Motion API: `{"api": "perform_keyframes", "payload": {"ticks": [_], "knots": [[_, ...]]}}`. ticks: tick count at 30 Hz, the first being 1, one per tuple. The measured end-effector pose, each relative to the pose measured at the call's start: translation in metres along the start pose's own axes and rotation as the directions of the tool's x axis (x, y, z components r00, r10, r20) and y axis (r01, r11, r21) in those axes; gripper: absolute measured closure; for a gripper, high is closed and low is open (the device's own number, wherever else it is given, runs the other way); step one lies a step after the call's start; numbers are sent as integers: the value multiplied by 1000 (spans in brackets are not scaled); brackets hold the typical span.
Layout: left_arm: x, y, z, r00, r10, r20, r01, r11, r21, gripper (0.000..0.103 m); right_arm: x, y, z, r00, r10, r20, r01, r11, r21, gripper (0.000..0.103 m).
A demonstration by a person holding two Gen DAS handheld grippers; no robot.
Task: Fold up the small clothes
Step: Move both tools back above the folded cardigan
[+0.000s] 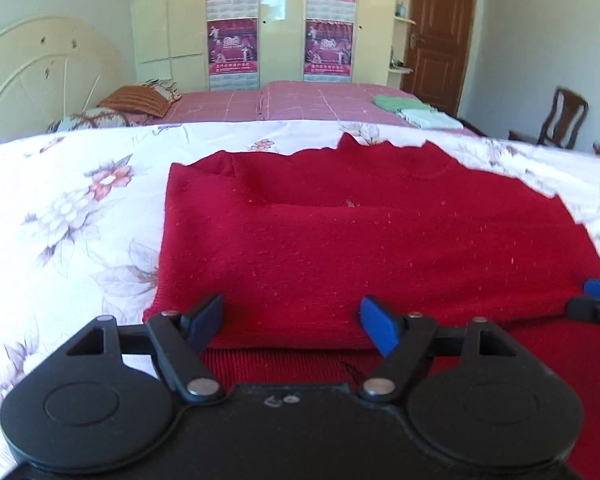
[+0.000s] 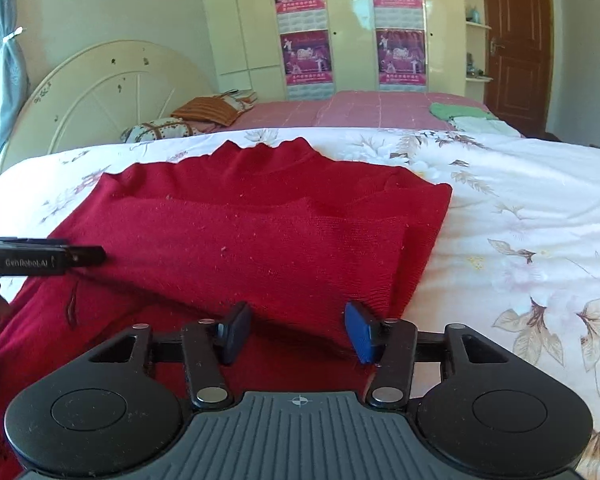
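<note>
A red knitted sweater lies on the floral bedspread, its collar pointing away and its lower part folded up over the chest. My left gripper is open at the near fold edge towards the left side, with its blue pads either side of the fabric and not pressing on it. My right gripper is also open, at the near right corner of the sweater, with fabric lying between its fingers. The left gripper's finger shows at the left edge of the right wrist view.
Beyond the white bedspread is a pink sheet with folded green and white clothes at the far right. Pillows and a cream headboard are at the far left. A wardrobe, a brown door and a chair stand behind.
</note>
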State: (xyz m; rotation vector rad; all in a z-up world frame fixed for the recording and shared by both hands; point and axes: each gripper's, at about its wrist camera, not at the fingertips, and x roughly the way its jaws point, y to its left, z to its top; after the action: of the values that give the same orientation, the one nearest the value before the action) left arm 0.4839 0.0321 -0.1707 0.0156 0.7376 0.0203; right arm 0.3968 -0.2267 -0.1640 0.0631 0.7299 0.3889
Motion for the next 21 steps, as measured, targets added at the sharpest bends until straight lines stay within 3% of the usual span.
{"api": "perform_keyframes", "payload": {"ticks": [9,11,13,19,21], "knots": [[-16,-14,10,998,64,-18,-63,997,45,24,-4,8,7,1000,-22,-16,21,999,-46,47],[-30,-20,9,997,75,11,-76,993,85,19,-35,7,13,997,6,80,-5,1000,-12,46],[-42,-23,5,997,69,20,-71,991,115,19,-52,5,15,996,13,85,-14,1000,4,46],[-90,-12,-29,1000,14,11,-15,993,120,18,-89,-21,-10,997,74,0,-71,963,262,46],[-109,-1,-48,1000,0,-9,1,993,115,28,-113,-25,-26,996,89,-8,-81,938,337,46]]}}
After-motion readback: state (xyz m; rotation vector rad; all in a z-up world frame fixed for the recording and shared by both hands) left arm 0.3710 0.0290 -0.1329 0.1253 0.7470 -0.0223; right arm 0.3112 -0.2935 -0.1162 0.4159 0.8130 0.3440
